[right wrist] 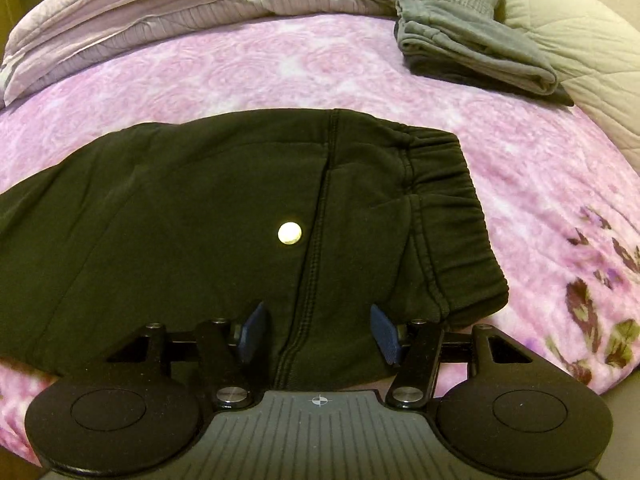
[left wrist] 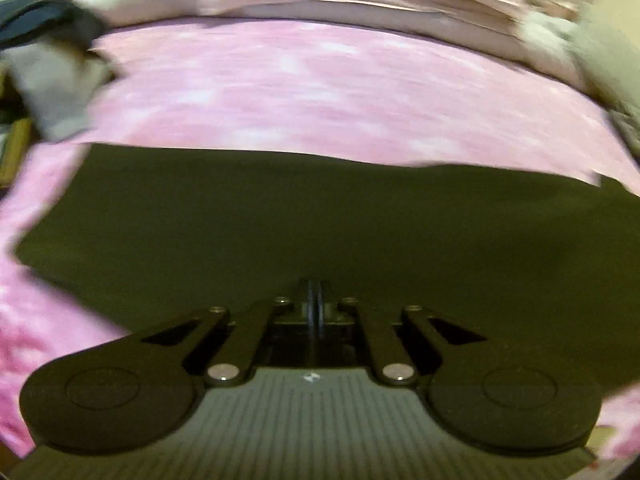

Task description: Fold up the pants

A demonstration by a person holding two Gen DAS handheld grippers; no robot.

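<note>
The black sweatpants [right wrist: 192, 208] lie flat on the pink bed, with the elastic waistband [right wrist: 444, 216] to the right and a small round white button [right wrist: 289, 233] near the centre seam. My right gripper [right wrist: 318, 334] is open just above the near edge of the pants, its blue pads [right wrist: 253, 332] on either side of the seam. In the blurred left wrist view the same dark cloth [left wrist: 320, 216] fills the lower half. My left gripper [left wrist: 316, 300] is shut, fingers pressed together low against the pants, and seems to pinch the cloth.
A pink floral bedspread [right wrist: 280, 72] covers the bed. A folded grey garment [right wrist: 476, 48] lies at the back right beside a beige quilted pillow [right wrist: 580, 52]. Folded pale bedding [right wrist: 120, 12] is stacked at the back left. Grey cloth [left wrist: 60, 88] lies at the left edge.
</note>
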